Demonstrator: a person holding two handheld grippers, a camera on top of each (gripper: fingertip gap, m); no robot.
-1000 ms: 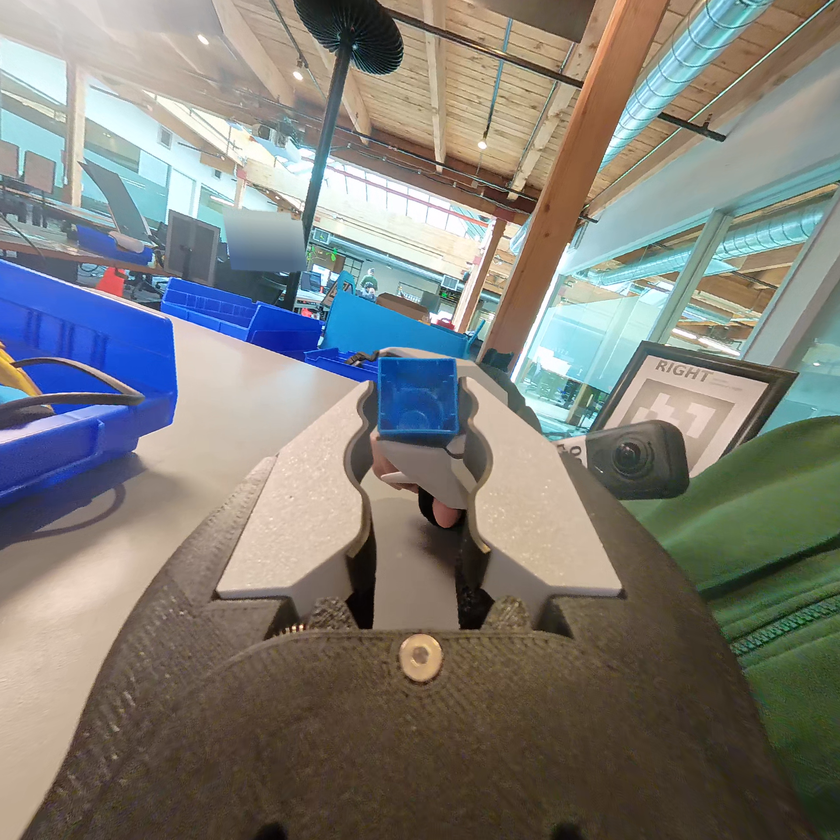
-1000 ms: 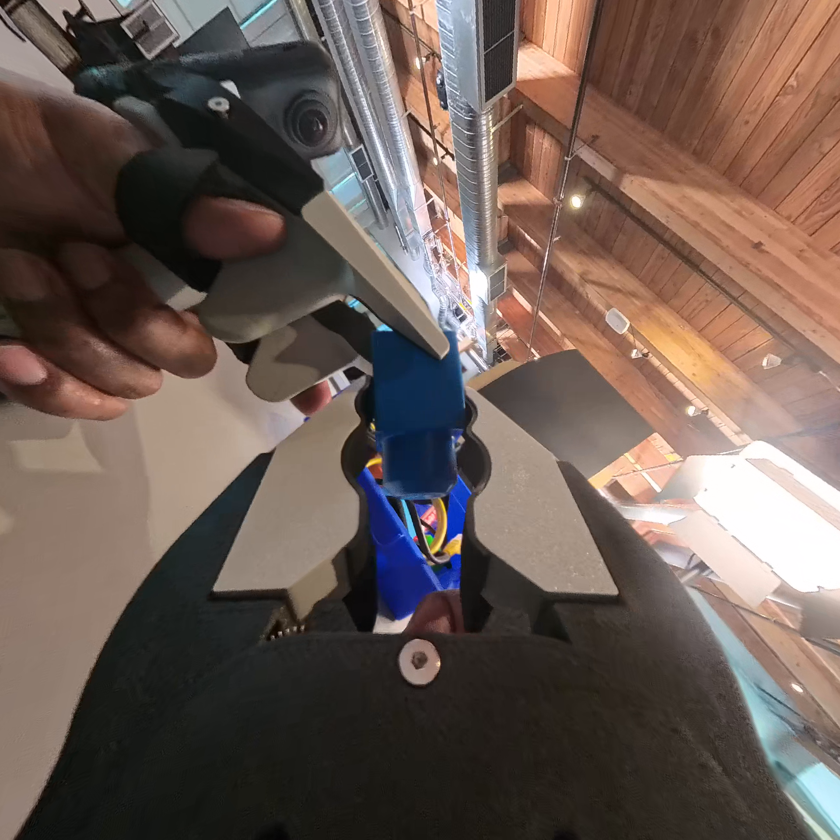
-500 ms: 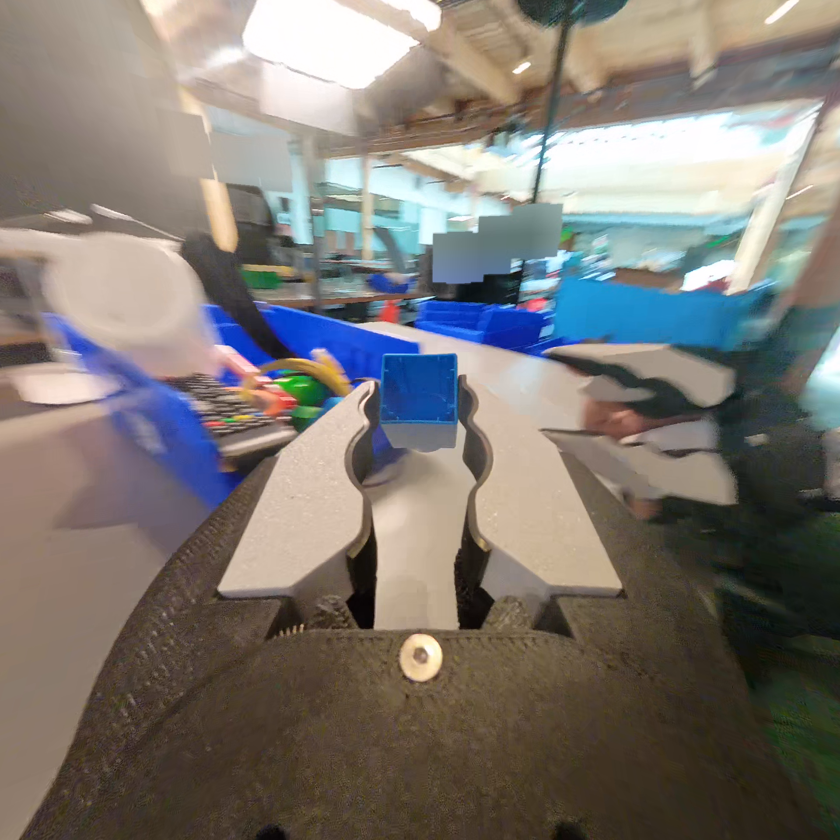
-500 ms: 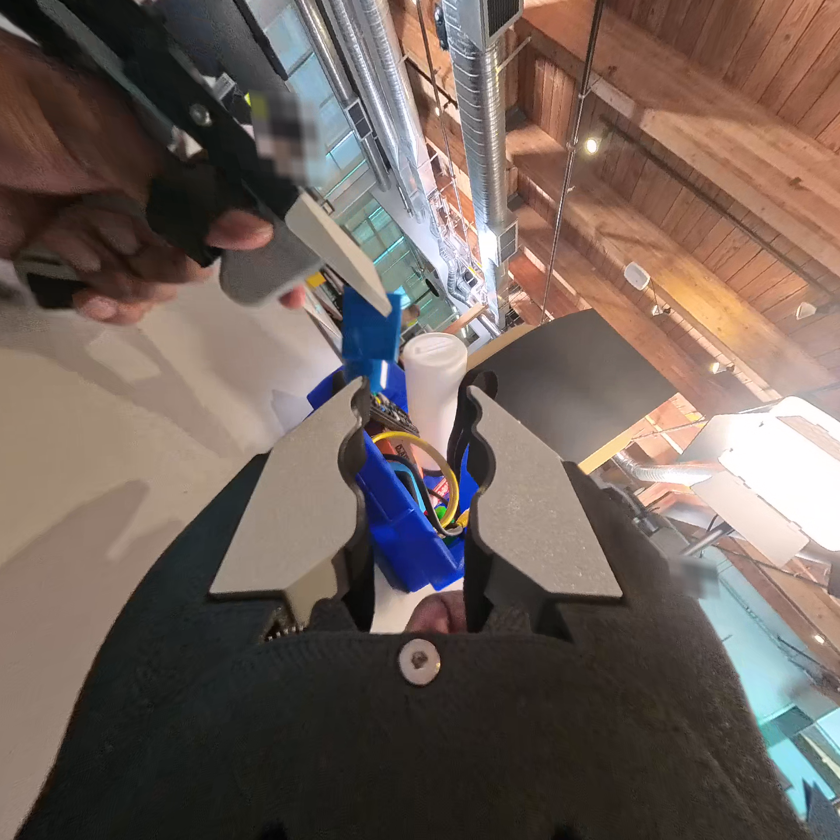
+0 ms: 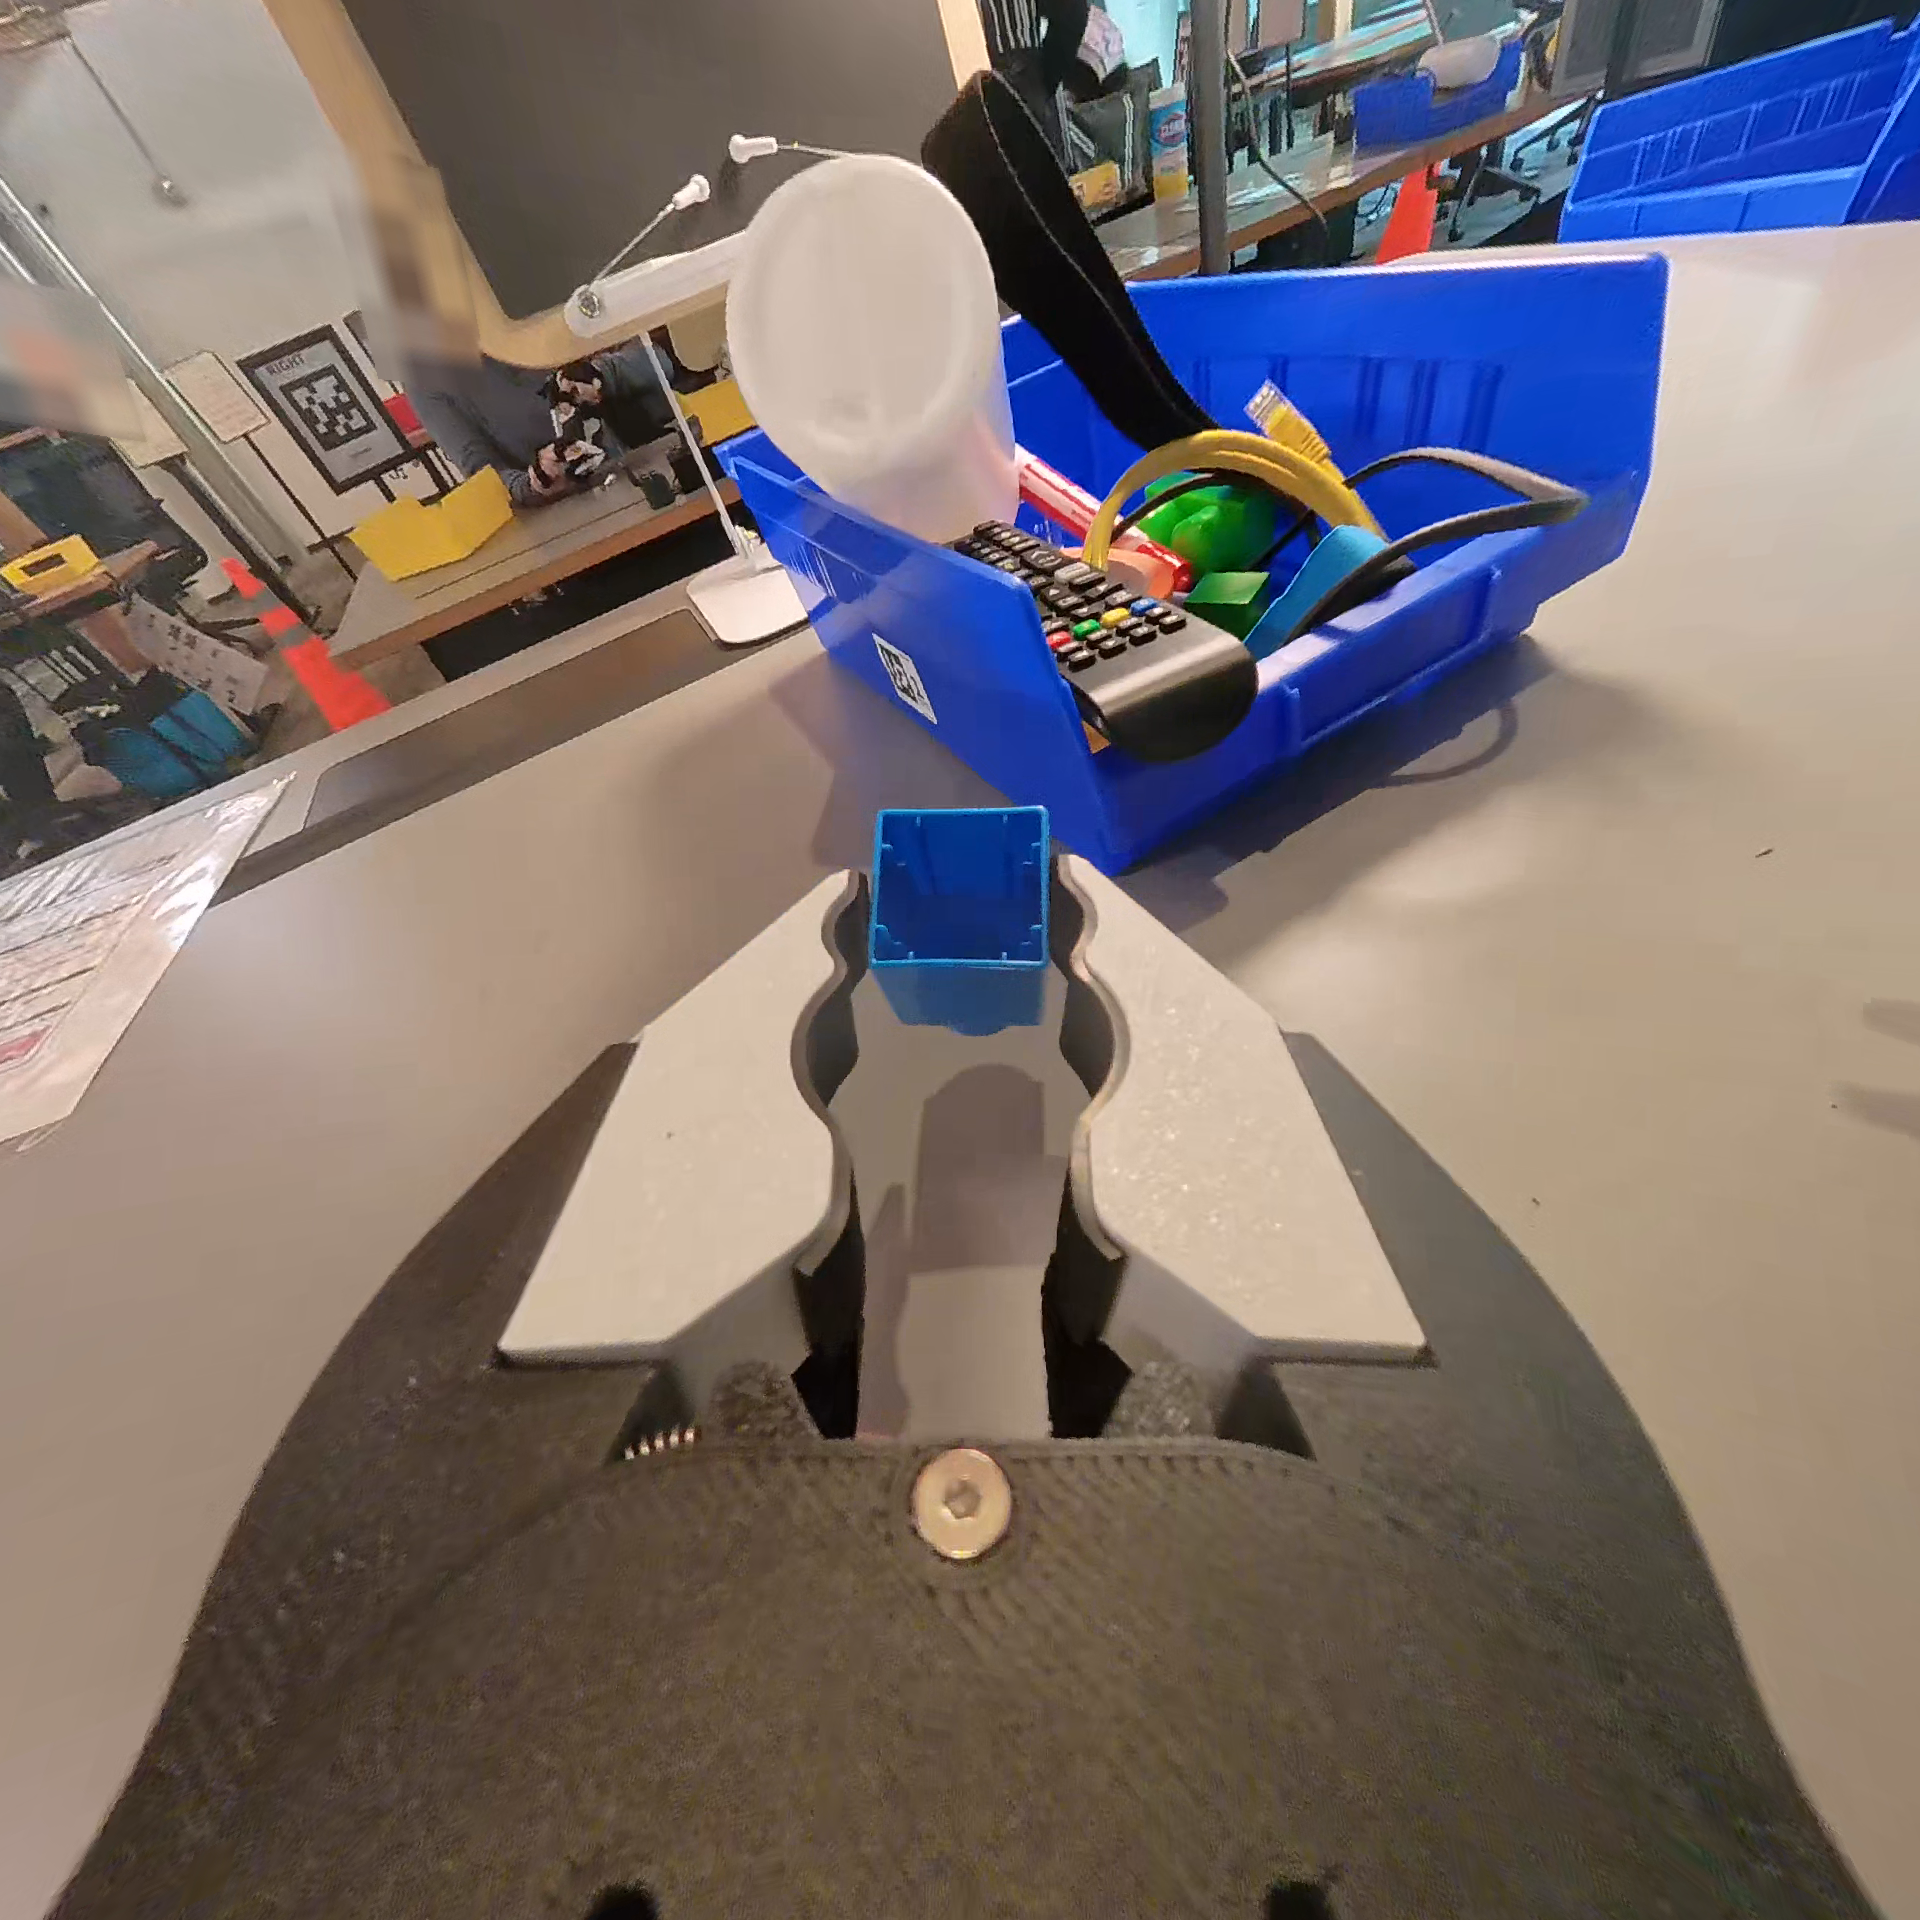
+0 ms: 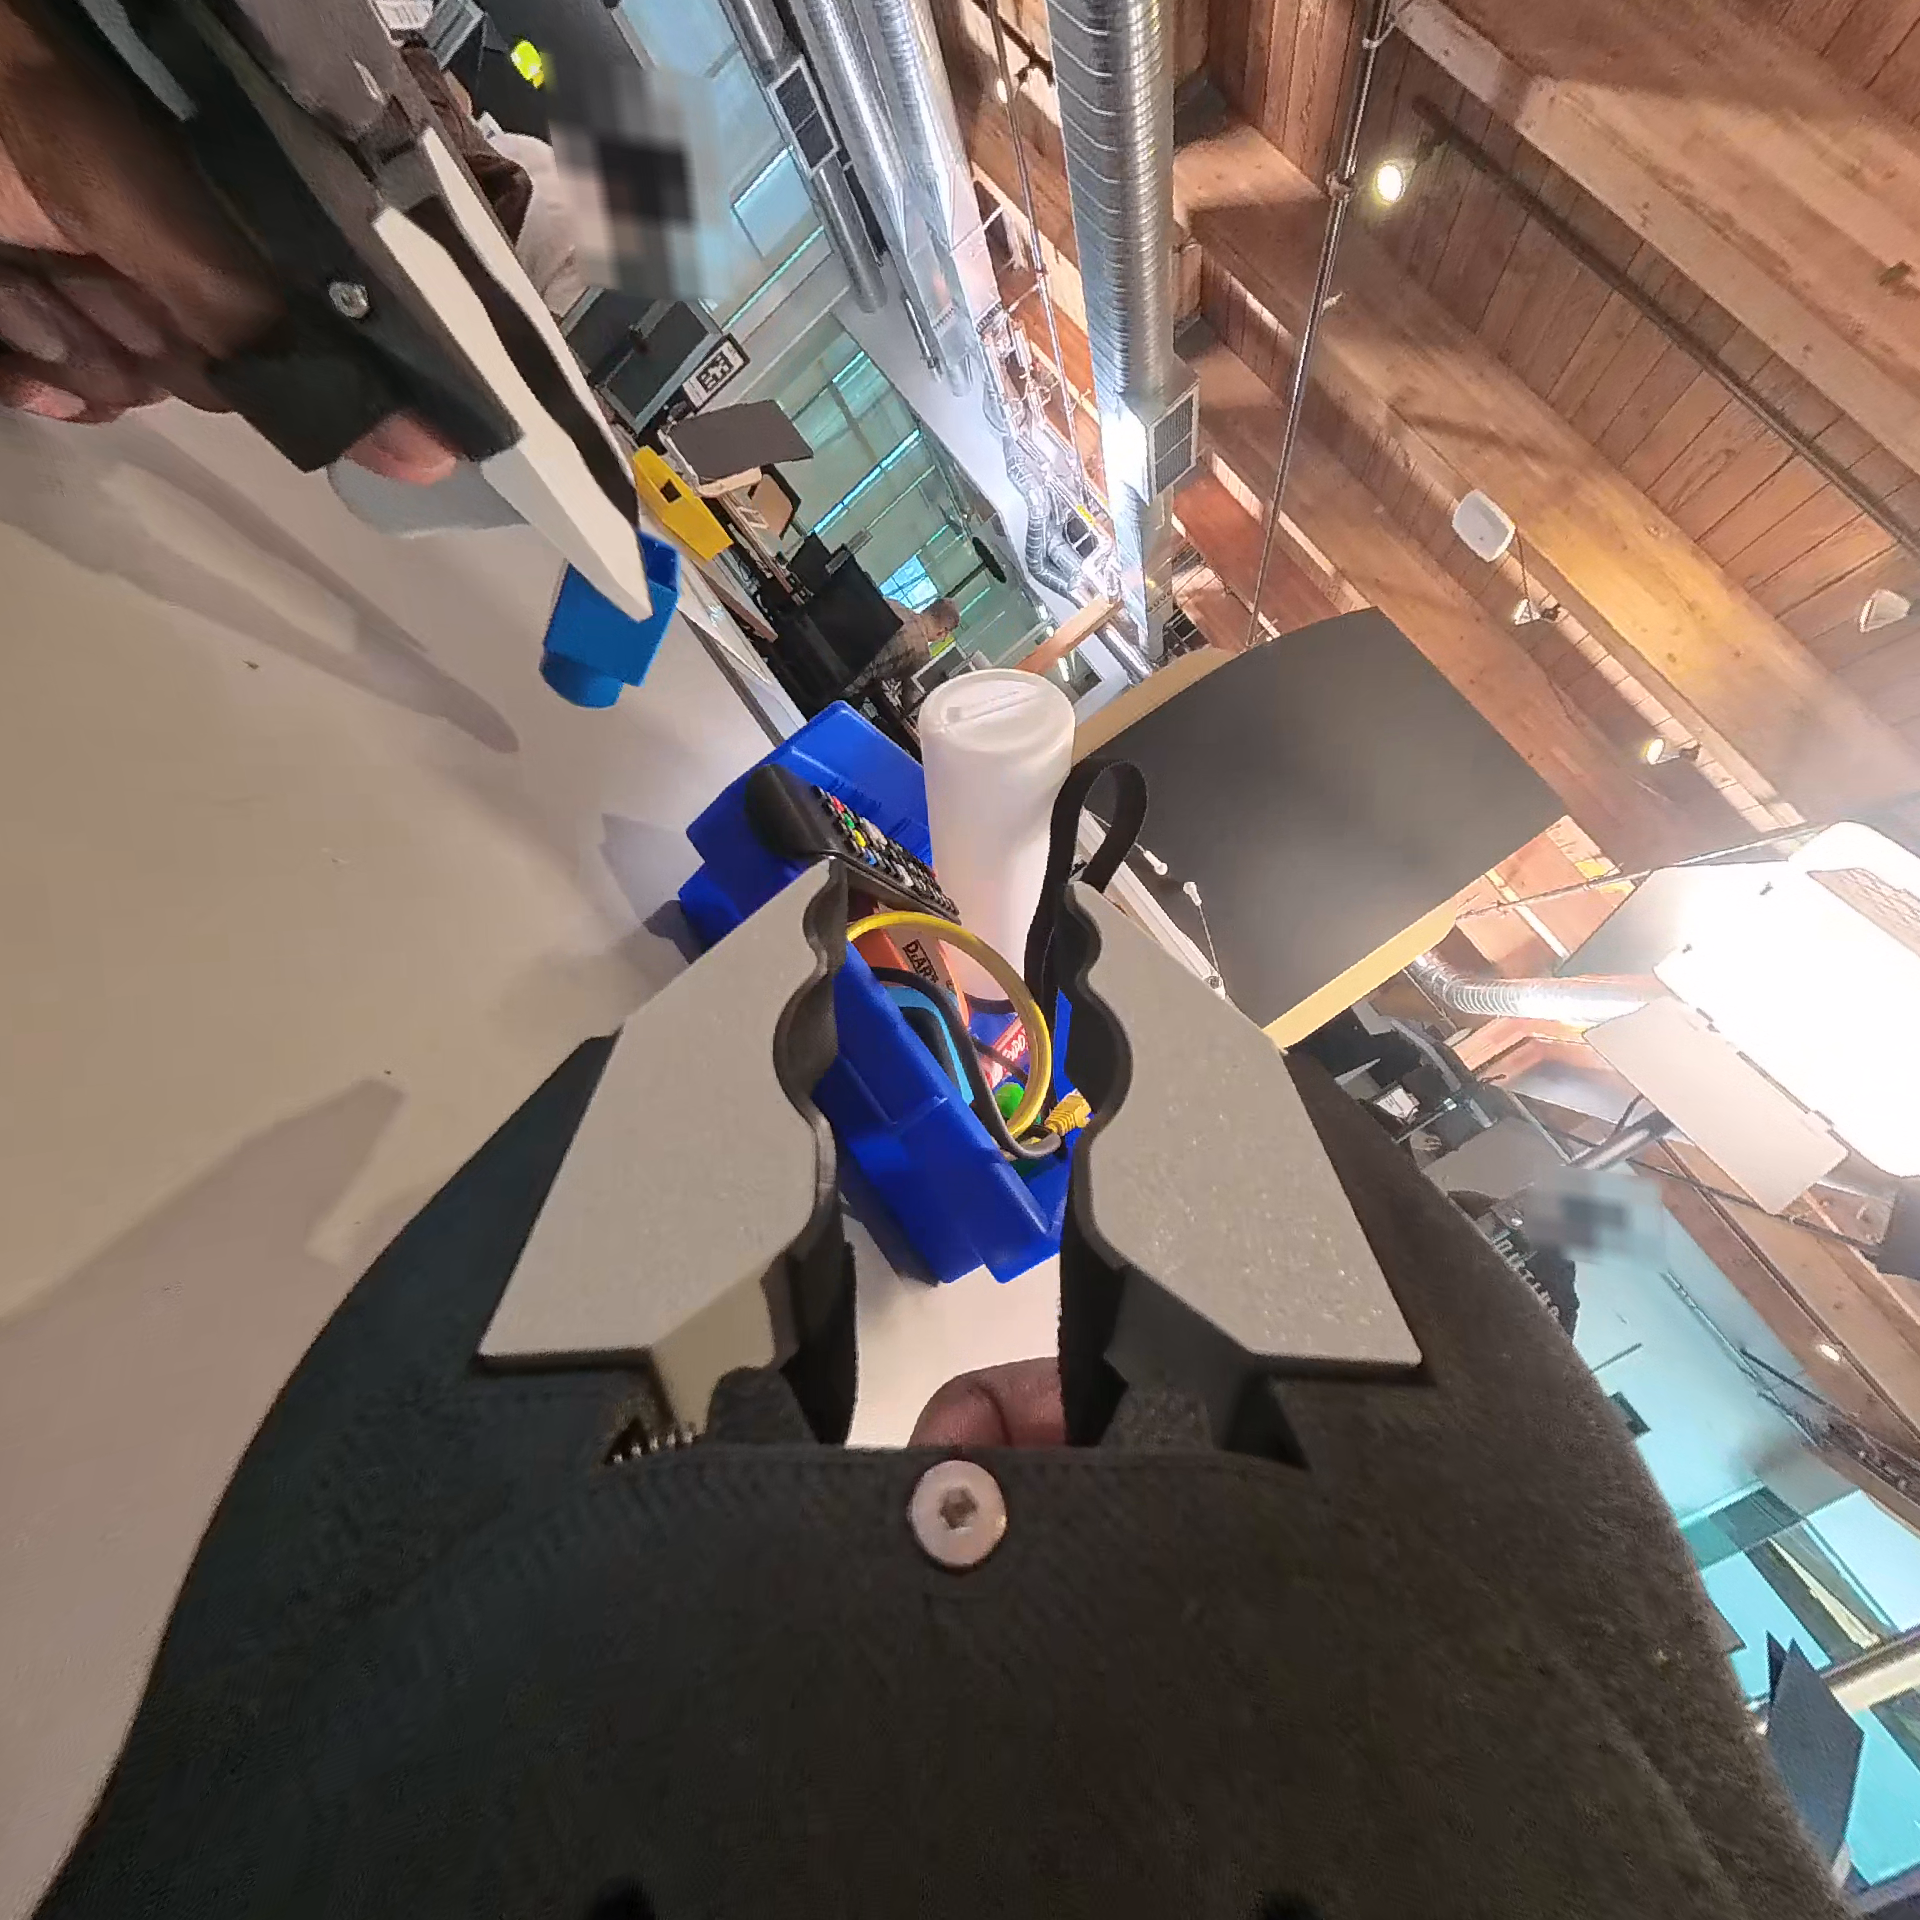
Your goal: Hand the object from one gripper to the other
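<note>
While the left hand-held gripper is clamped on the blue block, a small hollow square piece pinched only at the very tips of the fingers, the right hand-held gripper stands with its fingers apart and nothing between them. Seen from the right wrist view, the block hangs above the grey counter, off to one side of the blue bin, which is crowded with a remote control, a white bottle and a yellow cable. By the look of it, the handover is done and the block sits with the left side alone. The risk now, as I judge it, lies in that shallow grip: smooth plastic walls held so near the fingertips could twist or slide out if the hand tilts or the squeeze eases, and the block would drop to the counter or tumble among the bin's clutter.
</note>
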